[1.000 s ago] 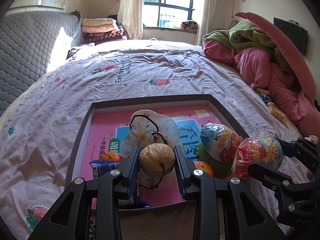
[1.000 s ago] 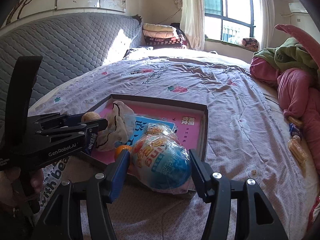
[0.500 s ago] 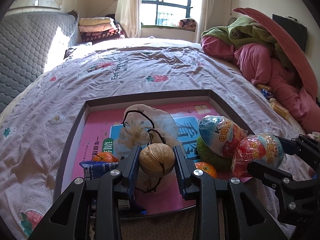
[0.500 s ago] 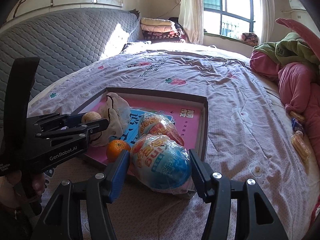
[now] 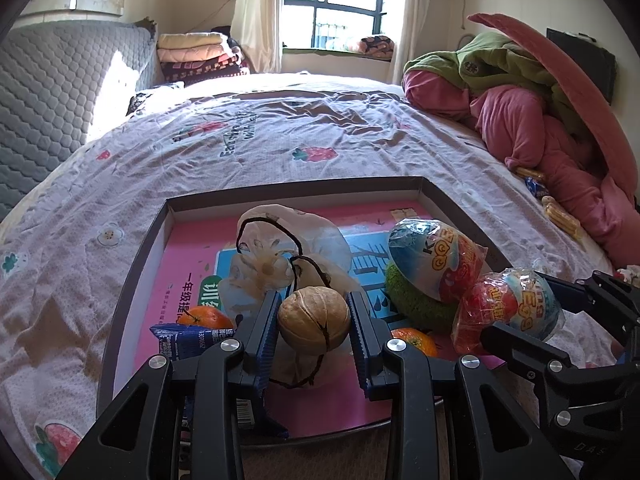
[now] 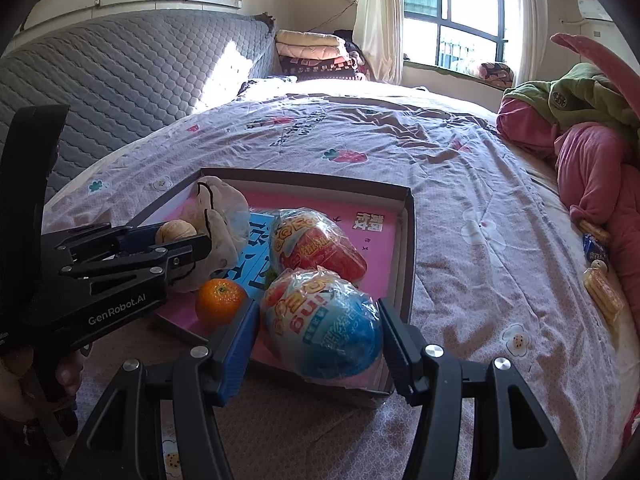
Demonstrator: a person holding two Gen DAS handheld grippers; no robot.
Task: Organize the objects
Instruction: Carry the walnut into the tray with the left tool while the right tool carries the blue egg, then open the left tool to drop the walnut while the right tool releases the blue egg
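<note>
Both hand-held grippers hung over the near edge of a shallow dark-walled box lying on the bed. On the left, the hand-held gripper was clenched on a walnut, its blue-padded fingers pressing the shell from either side, above the pink printed sheet that lined the box. Just behind the walnut sat a crumpled translucent bag with a dark cord. A blue snack packet and an orange lay to the left of the walnut, and a second orange lay to its right, beside a green ball.

On the right, the hand-held gripper grasped a large wrapped toy egg, blue below and red above, with the wrapper bulging between the pads over the near right corner of the box. Another wrapped egg lay inside the box just behind it, resting against the green ball in the left wrist view. In the right wrist view one orange sat just left of the held egg. A person's hand held the left tool's handle at the lower left. Pink and green bedding was heaped on the far right of the bed, with small snack packs near it.
</note>
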